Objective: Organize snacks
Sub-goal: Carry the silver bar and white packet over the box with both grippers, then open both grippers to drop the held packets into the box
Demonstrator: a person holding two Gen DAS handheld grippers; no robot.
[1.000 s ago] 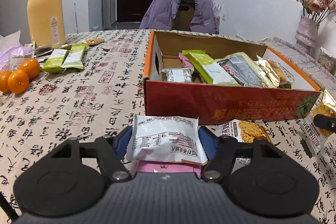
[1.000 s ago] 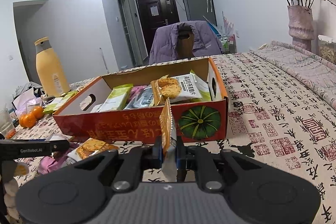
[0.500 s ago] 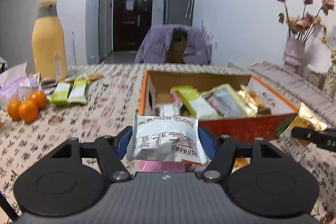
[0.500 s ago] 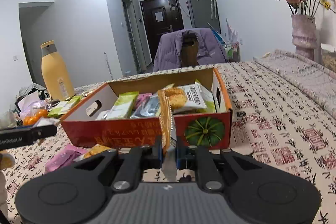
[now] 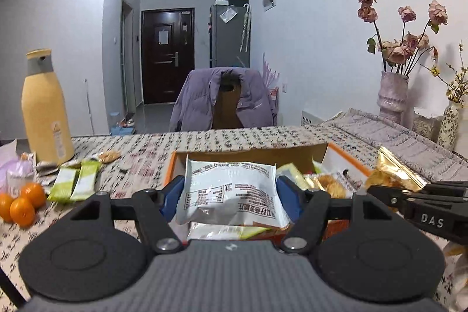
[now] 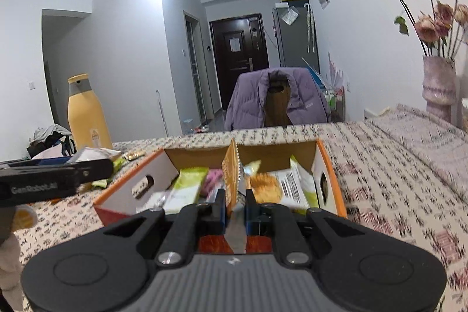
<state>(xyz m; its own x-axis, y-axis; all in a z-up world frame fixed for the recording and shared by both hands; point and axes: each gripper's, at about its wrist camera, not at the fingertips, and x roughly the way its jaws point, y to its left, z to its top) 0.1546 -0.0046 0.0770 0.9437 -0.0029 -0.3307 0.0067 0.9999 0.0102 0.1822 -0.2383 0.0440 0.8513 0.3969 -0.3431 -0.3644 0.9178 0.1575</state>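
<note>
My left gripper (image 5: 231,195) is shut on a white snack packet (image 5: 231,189) and holds it flat above the near edge of the orange cardboard box (image 5: 336,157). My right gripper (image 6: 235,205) is shut on a gold cracker packet (image 6: 231,174), held edge-on over the same box (image 6: 330,174), which holds several snack packets. The right gripper and its gold packet (image 5: 395,168) show at the right of the left wrist view. The left gripper's arm (image 6: 52,177) shows at the left of the right wrist view.
Two green bars (image 5: 74,180) and some oranges (image 5: 22,202) lie left of the box, near a yellow bottle (image 5: 45,113). A chair with a purple jacket (image 5: 225,98) stands behind the table. A vase of dried roses (image 5: 392,95) stands at the right.
Both grippers have risen and moved forward with their packets, from in front of the box to above it. The loose packets on the table in front of the box have dropped out of sight.
</note>
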